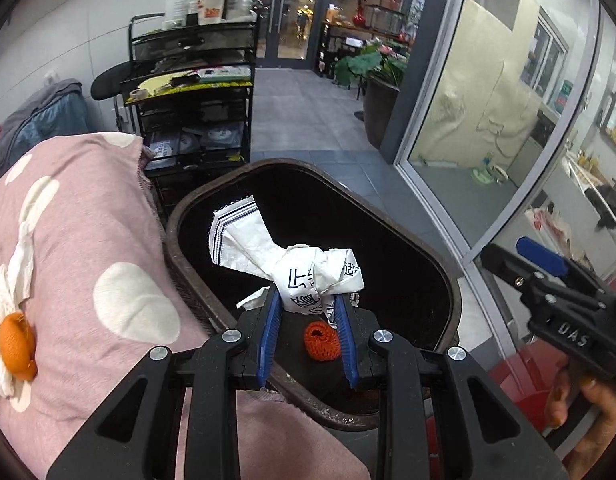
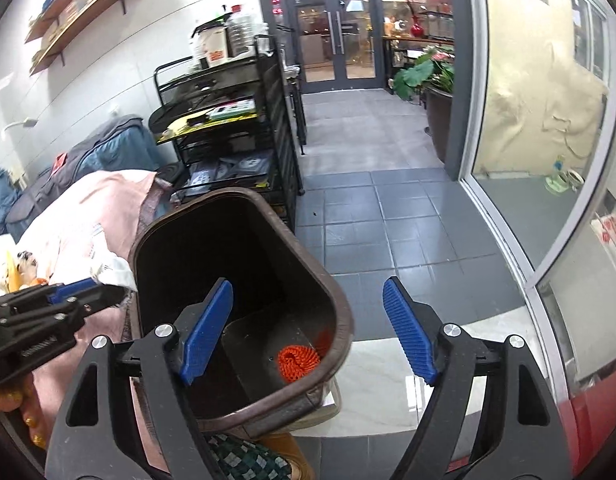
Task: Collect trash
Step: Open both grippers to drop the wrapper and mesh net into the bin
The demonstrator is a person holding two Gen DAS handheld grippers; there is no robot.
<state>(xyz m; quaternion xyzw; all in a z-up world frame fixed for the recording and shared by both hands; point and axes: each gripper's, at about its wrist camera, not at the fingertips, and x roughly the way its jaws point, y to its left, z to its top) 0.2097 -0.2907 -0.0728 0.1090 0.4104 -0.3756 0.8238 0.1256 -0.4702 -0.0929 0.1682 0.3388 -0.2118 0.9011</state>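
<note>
Tiled room with glass doors

Grey floor tiles (image 2: 388,208) run to glass double doors (image 2: 334,36) at 12 o'clock; black wire rack (image 2: 236,120) at 10 o'clock, wall shelves (image 2: 80,4) at 11, large window (image 2: 548,80) at 2.

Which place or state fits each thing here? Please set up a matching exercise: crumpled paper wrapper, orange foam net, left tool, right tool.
Things:
1. crumpled paper wrapper
2. orange foam net
3. left tool
4. right tool
5. orange peel

Places or states:
A. open, nothing between its pads
B. lying on the bottom of the brown bin
C. held over the bin's opening
D. shut on the paper
E. lying on the pink spotted cloth beside the bin

Pairs: 1-C, 2-B, 3-D, 4-A, 5-E
</note>
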